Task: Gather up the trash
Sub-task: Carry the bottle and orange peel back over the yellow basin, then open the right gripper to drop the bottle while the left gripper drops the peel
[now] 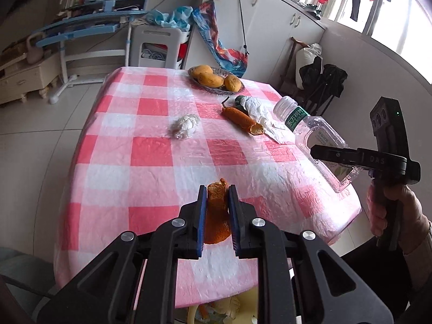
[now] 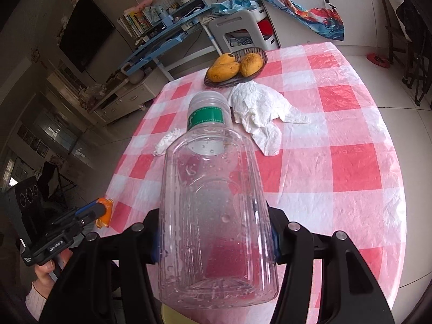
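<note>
A pink-and-white checked table (image 1: 151, 159) carried a basket of mangoes (image 1: 216, 79) and crumpled tissues (image 1: 186, 127). The right gripper (image 2: 216, 232) was clamped on a clear plastic bottle (image 2: 216, 216) held above the table. The left gripper (image 1: 218, 202) pinched an orange peel (image 1: 217, 216) above the near edge.

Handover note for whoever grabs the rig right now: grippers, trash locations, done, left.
Left gripper: shut on an orange peel, over the near table edge.
Right gripper: shut on the empty plastic bottle, lifted off the table.
On the checked tablecloth: crumpled tissue, flat white napkin, long orange peel.
Mangoes in the basket stay.
Done: two items picked up. Left: drop both, collect the rest.
</note>
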`<state>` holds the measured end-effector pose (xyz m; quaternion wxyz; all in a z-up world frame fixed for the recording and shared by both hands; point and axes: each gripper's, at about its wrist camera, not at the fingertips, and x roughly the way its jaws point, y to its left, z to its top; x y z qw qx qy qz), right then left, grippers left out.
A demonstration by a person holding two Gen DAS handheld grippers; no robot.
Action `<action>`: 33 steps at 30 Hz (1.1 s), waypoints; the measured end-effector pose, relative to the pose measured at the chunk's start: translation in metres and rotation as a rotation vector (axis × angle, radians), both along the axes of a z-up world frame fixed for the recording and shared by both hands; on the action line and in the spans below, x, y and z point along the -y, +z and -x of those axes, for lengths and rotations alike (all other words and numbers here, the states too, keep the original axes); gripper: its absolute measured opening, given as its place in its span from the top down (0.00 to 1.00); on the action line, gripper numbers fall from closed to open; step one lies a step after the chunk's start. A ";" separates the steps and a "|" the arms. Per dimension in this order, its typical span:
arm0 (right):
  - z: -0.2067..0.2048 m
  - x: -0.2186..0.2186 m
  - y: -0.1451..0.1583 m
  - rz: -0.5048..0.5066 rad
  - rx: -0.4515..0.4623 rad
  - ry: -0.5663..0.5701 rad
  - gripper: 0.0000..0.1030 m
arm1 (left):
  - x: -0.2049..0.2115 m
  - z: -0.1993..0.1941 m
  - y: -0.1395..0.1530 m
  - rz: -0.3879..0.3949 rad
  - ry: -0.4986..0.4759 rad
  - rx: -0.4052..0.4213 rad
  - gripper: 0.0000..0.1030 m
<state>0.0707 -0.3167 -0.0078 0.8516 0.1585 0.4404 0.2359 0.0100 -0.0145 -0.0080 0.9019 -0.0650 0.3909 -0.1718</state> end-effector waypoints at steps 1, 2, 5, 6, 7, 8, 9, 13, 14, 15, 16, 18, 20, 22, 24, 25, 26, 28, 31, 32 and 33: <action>0.006 -0.005 0.003 -0.001 0.019 0.010 0.46 | 0.000 0.006 0.001 -0.008 0.014 0.012 0.85; 0.012 -0.011 0.005 0.002 0.037 0.020 0.46 | -0.001 0.012 0.003 -0.016 0.028 0.025 0.85; 0.033 -0.028 0.008 0.013 0.080 0.048 0.46 | -0.005 0.026 0.006 -0.025 0.057 0.049 0.85; 0.040 -0.033 0.009 0.014 0.089 0.057 0.46 | -0.006 0.031 0.007 -0.031 0.062 0.055 0.85; 0.047 -0.037 0.008 0.014 0.096 0.063 0.46 | -0.006 0.034 0.007 -0.036 0.064 0.060 0.85; 0.055 -0.042 0.008 0.014 0.102 0.069 0.46 | -0.006 0.038 0.008 -0.038 0.065 0.063 0.85; 0.061 -0.044 0.007 0.012 0.107 0.073 0.46 | -0.006 0.041 0.008 -0.040 0.066 0.067 0.85; 0.082 -0.051 0.004 0.008 0.111 0.087 0.46 | -0.005 0.052 0.013 -0.045 0.070 0.088 0.85; 0.086 -0.052 0.003 0.009 0.109 0.087 0.46 | -0.003 0.055 0.014 -0.050 0.069 0.095 0.85; 0.089 -0.052 0.001 0.008 0.104 0.087 0.46 | -0.002 0.058 0.015 -0.051 0.066 0.100 0.85; 0.091 -0.052 0.000 0.008 0.098 0.085 0.46 | -0.002 0.060 0.016 -0.051 0.065 0.104 0.85; 0.094 -0.052 -0.003 0.008 0.090 0.081 0.46 | -0.001 0.063 0.017 -0.051 0.063 0.108 0.85; 0.098 -0.053 -0.005 0.006 0.083 0.080 0.46 | 0.000 0.066 0.018 -0.050 0.063 0.112 0.85; 0.101 -0.054 -0.006 0.006 0.077 0.081 0.46 | 0.000 0.070 0.019 -0.049 0.064 0.115 0.85; 0.105 -0.057 -0.008 0.008 0.072 0.088 0.46 | 0.001 0.074 0.020 -0.050 0.064 0.120 0.85; 0.108 -0.058 -0.009 0.010 0.068 0.093 0.46 | 0.001 0.075 0.020 -0.049 0.063 0.122 0.85; 0.110 -0.060 -0.010 0.012 0.062 0.100 0.46 | 0.002 0.076 0.020 -0.048 0.061 0.122 0.85; 0.115 -0.064 -0.013 0.019 0.048 0.117 0.46 | 0.002 0.079 0.020 -0.046 0.059 0.120 0.85; 0.125 -0.074 -0.021 0.045 0.017 0.163 0.46 | 0.004 0.085 0.016 -0.043 0.053 0.107 0.85; 0.129 -0.078 -0.024 0.061 0.007 0.182 0.46 | 0.006 0.088 0.014 -0.043 0.050 0.100 0.85; 0.133 -0.083 -0.028 0.080 -0.004 0.201 0.46 | 0.008 0.090 0.012 -0.042 0.046 0.092 0.85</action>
